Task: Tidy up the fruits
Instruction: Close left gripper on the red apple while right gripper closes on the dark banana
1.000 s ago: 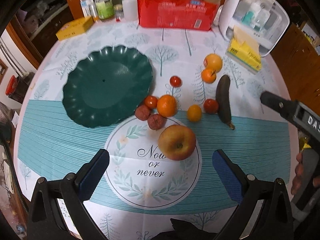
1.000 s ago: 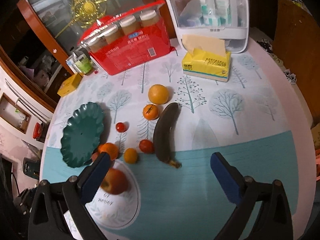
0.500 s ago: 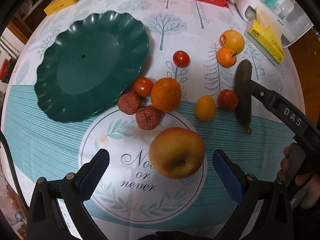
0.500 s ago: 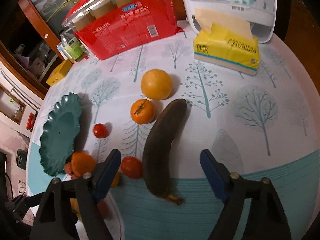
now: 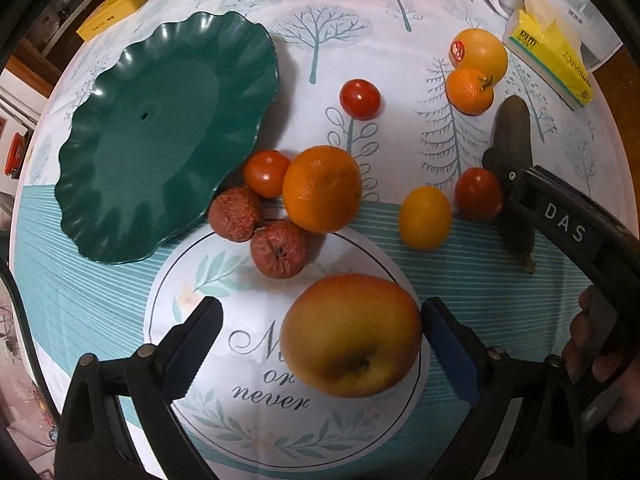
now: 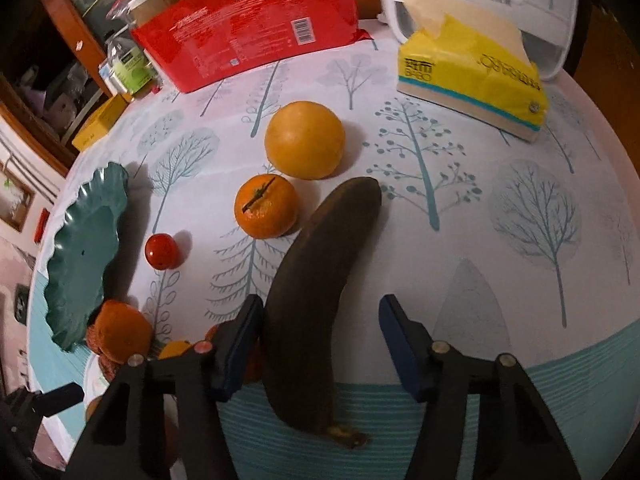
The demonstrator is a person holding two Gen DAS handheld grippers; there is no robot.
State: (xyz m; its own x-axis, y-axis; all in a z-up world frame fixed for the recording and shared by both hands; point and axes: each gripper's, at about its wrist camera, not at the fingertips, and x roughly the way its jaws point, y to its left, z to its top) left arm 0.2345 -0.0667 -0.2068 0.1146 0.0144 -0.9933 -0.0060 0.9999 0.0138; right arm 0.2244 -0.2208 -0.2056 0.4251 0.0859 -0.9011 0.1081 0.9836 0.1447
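Observation:
My left gripper [image 5: 320, 344] is open around a red-yellow apple [image 5: 351, 352] on the tablecloth; the apple lies close to the right finger. My right gripper [image 6: 320, 340] is open astride a blackened banana [image 6: 316, 300], its left finger beside the peel. The banana also shows in the left wrist view [image 5: 514, 152], partly behind the right gripper. An empty green scalloped plate [image 5: 160, 132] lies at the left. An orange [image 5: 322, 188], tomatoes [image 5: 360, 98], two wrinkled red fruits [image 5: 278, 248] and a yellow fruit [image 5: 425, 217] lie between.
A large orange [image 6: 305, 139] and a tangerine [image 6: 266, 206] lie beyond the banana. A yellow tissue pack [image 6: 472, 80], a red package [image 6: 248, 20] and a white container stand at the table's back. The table edge curves at the right.
Both grippers have moved forward and down. The left now has the apple between its fingers. The right now straddles the banana and its jaws have narrowed a little.

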